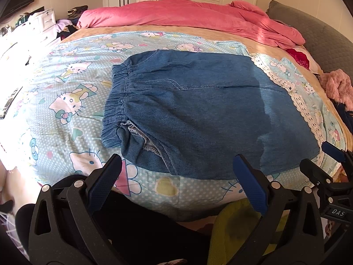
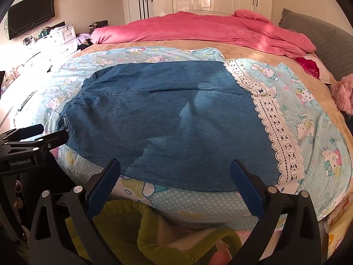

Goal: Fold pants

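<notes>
Blue denim pants (image 1: 198, 110) lie folded flat on the cartoon-print sheet (image 1: 66, 101), elastic waistband to the left. They also show in the right wrist view (image 2: 167, 119). My left gripper (image 1: 176, 165) is open and empty, hovering at the near edge of the pants by the waistband end. My right gripper (image 2: 175, 170) is open and empty, hovering at the near edge toward the leg end. The right gripper shows at the right edge of the left wrist view (image 1: 322, 156); the left gripper shows at the left edge of the right wrist view (image 2: 55, 132).
A pink duvet (image 1: 187, 15) lies bunched at the bed's far side. A grey headboard (image 1: 320, 33) is on the right, with a pink fluffy item (image 1: 337, 86). White lace trim (image 2: 275, 128) edges the sheet. Green fleece (image 2: 143, 227) hangs below the near edge. A dresser (image 1: 42, 24) stands left.
</notes>
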The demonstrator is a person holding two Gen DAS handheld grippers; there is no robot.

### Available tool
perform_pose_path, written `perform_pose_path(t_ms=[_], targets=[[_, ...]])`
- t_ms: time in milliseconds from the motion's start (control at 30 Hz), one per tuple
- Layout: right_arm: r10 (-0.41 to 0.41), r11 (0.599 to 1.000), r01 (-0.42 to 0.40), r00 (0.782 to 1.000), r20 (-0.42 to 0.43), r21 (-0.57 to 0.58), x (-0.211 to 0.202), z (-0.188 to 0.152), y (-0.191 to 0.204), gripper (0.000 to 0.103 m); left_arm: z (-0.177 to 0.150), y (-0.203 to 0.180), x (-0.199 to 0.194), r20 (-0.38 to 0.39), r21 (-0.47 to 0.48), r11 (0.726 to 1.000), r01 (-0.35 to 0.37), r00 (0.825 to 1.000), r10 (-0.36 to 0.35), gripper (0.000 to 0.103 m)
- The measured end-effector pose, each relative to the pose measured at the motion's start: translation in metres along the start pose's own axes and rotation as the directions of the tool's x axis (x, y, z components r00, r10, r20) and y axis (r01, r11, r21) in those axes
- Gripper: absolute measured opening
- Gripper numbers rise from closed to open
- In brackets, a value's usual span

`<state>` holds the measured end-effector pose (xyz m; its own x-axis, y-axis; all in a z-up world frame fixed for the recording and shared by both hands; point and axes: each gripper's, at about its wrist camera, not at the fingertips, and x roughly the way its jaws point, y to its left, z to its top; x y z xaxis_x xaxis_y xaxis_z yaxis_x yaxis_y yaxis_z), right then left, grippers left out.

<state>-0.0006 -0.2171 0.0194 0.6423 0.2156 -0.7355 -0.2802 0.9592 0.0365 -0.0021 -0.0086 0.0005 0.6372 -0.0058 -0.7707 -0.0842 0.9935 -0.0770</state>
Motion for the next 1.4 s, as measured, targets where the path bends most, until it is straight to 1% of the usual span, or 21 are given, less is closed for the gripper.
perform_pose_path(t_ms=[1000,1167,1400], targets=[[0.002,1.0,-0.002,1.0,-0.005,0.0,0.003,0.002,0.001,0.099,0.001,0.005,0.005,-0.009,0.001,1.0,-0.012,1.0,0.012,0.095],[0.008,1.0,-0.008,1.0,0.0,-0.009,0.009,0.011,0.001,0.099,0.004,0.007,0.007,-0.01,-0.002,1.0,-0.017,1.0,0.017,0.095],[0.025,1.0,-0.025,1.0,0.016,-0.018,0.024,0.037,0.004,0.099,0.02,0.02,0.017,-0.007,-0.022,0.999,-0.037,0.999,0.037,0.095]])
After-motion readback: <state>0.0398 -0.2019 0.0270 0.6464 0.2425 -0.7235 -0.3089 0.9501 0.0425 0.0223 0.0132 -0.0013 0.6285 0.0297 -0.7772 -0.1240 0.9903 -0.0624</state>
